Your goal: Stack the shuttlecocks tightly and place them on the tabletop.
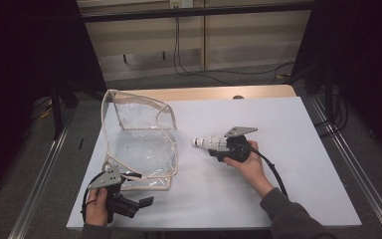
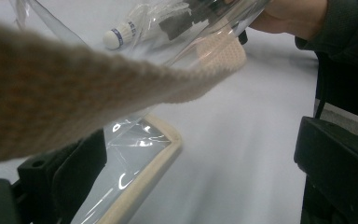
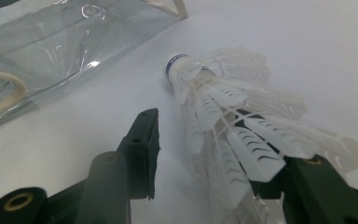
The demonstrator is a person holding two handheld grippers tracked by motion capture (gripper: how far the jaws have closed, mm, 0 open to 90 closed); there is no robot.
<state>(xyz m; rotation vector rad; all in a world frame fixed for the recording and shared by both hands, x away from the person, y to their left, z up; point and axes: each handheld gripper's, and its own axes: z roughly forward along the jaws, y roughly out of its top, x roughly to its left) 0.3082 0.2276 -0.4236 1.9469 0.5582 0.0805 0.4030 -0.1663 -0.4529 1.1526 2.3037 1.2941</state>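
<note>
- On the white table top (image 1: 278, 164), a clear plastic bag (image 1: 139, 144) with cream edging stands at the left, its mouth facing the middle of the table.
- Just right of the bag, the right gripper (image 1: 214, 144) points left toward that mouth, held in the person's right hand (image 1: 246, 162).
- Between its jaws sits a white shuttlecock (image 1: 210, 143), cork end with a blue band pointing at the bag, near it but apart from it.
- Seen from the right gripper view, the shuttlecock (image 3: 233, 135) lies with its feathers against the right-hand jaw; the left-hand jaw stands just off the feathers with a gap showing, so the jaws are part spread and not pinching it from both sides.
- At the near left corner of the table, the left gripper (image 1: 129, 201) is held in the left hand (image 1: 97, 206), just beside the bag's front edge.
- From the left gripper view, its two jaws stand well apart, spread, with the bag's cream-edged corner (image 2: 140, 172) lying by the left-hand jaw and a cream woven strap (image 2: 74, 88) crossing close to the camera.
- Through the clear plastic that view also shows the shuttlecock's (image 2: 121, 33) cork end.
</note>
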